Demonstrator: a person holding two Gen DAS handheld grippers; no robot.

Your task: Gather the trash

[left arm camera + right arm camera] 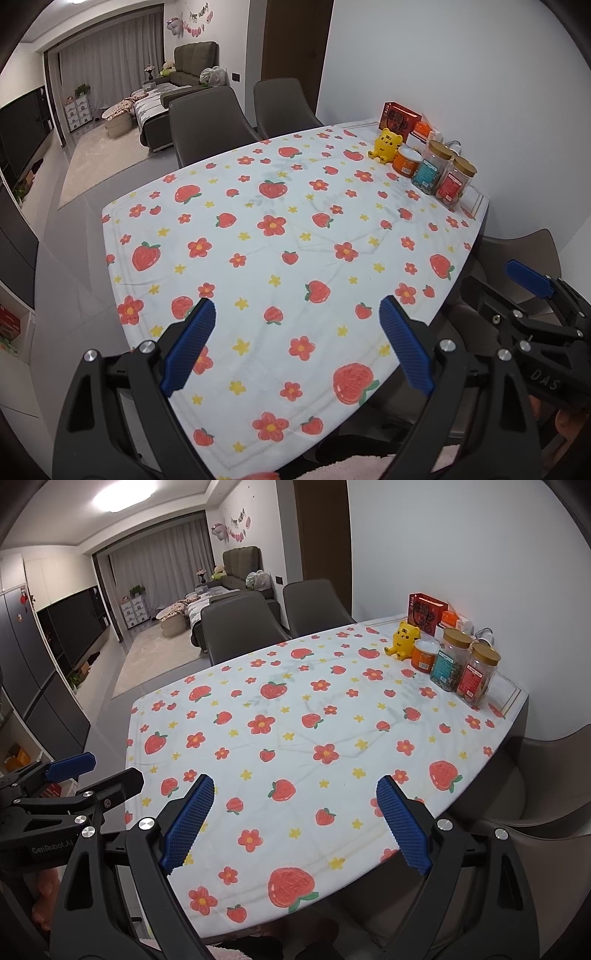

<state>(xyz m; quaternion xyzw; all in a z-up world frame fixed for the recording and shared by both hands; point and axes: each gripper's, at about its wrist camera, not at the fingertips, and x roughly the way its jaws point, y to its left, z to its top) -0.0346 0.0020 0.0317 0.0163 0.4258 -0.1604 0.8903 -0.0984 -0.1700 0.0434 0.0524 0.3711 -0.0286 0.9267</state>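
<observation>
Both grippers hang over the near edge of the worktop (295, 236), each with its jaws spread wide and nothing between them: the left gripper (297, 343) sits over the strawberry-print cloth, and the right gripper (295, 821) beside it, off to its right. As for trash — none can be picked out. The cloth is bare across its whole middle and near part, with no wrappers, scraps or crumpled paper showing. The only things on it are gathered at the far right corner by the wall: a yellow toy (386, 144), a red box (399, 117), an orange tub (406, 160) and two jars (445, 173) with tan lids, all upright and close together. They look like stored goods rather than rubbish, though that is a judgement. No bin or bag for collecting is visible near the worktop. So either the surface has been cleared, or the collecting has not begun and the trash lies out of view — the pictures cannot settle which.
</observation>
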